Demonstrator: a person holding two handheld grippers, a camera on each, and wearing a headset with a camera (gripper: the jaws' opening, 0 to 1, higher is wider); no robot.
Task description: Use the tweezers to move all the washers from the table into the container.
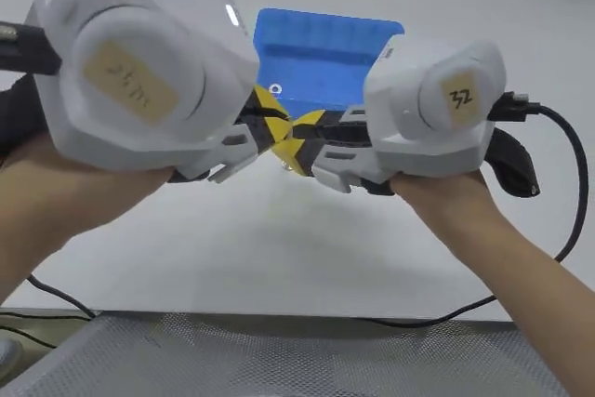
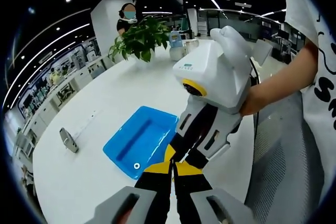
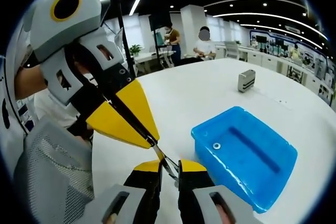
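Right gripper view: white table (image 3: 210, 93) w/ blue container (image 3: 226, 174), left gripper (image 3: 154, 140) & right gripper (image 3: 170, 167) both nipping the tweezers (image 3: 161, 156) (handover, prob.), one washer (image 3: 216, 146) already in the container; any left, can't tell.

The white left hand-held gripper (image 2: 173, 169) and white right hand-held gripper (image 3: 170, 167) meet tip to tip, yellow-tipped jaws pinched close, wrists angled inward.
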